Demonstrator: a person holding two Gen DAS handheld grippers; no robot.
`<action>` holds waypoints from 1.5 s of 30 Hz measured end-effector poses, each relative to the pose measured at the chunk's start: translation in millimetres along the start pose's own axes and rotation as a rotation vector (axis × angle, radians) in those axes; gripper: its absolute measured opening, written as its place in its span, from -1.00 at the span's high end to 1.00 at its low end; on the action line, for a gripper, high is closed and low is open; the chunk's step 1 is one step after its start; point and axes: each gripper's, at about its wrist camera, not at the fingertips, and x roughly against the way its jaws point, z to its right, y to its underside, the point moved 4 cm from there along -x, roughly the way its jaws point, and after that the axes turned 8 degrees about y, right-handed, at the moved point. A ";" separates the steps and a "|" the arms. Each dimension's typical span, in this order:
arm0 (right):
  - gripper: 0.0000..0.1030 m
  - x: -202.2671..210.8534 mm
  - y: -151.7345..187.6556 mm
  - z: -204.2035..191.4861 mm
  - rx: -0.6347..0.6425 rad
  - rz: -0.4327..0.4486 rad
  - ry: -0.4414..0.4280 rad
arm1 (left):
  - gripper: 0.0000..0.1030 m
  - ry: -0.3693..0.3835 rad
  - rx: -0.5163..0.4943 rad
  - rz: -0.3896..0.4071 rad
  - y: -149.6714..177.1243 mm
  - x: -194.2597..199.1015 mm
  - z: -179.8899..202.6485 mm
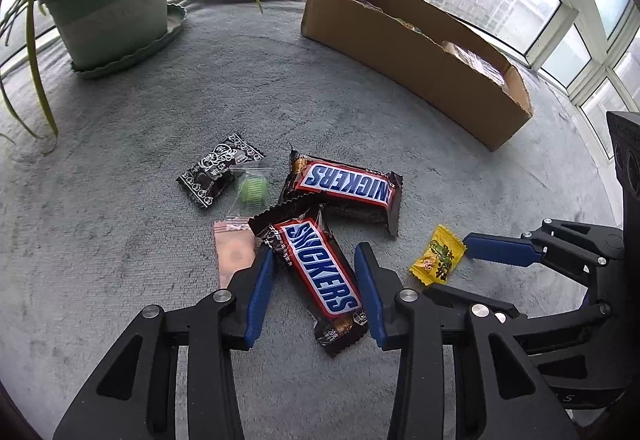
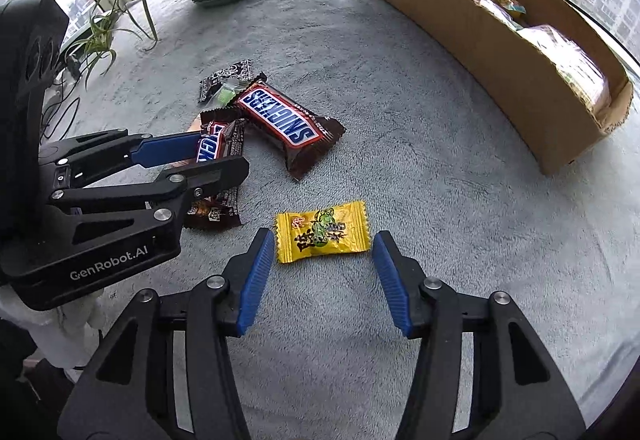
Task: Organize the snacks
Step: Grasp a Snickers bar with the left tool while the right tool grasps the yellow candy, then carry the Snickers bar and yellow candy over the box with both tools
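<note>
Jaws of the left gripper [image 1: 314, 288] are spread around the near Snickers bar [image 1: 318, 272]; the right gripper [image 2: 323, 278] is parted before the yellow candy [image 2: 322, 232]. Several snacks are left outside; some are already held in the cardboard box [image 2: 500, 52].

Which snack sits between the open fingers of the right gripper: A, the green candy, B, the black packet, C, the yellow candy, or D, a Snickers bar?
C: in the right wrist view the yellow candy lies on the blanket between the right gripper fingers, untouched.
</note>
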 end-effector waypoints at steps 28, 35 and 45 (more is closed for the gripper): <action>0.72 36.4 -6.4 28.9 -0.041 0.074 -0.024 | 0.40 0.066 0.021 0.076 -5.4 38.5 10.0; 0.84 49.5 -16.6 43.0 -0.074 0.113 -0.034 | 0.43 0.073 -0.030 0.118 -23.6 48.2 27.3; 0.84 71.3 -28.8 63.6 -0.120 0.169 -0.037 | 0.43 0.076 -0.034 0.143 -41.0 50.5 31.6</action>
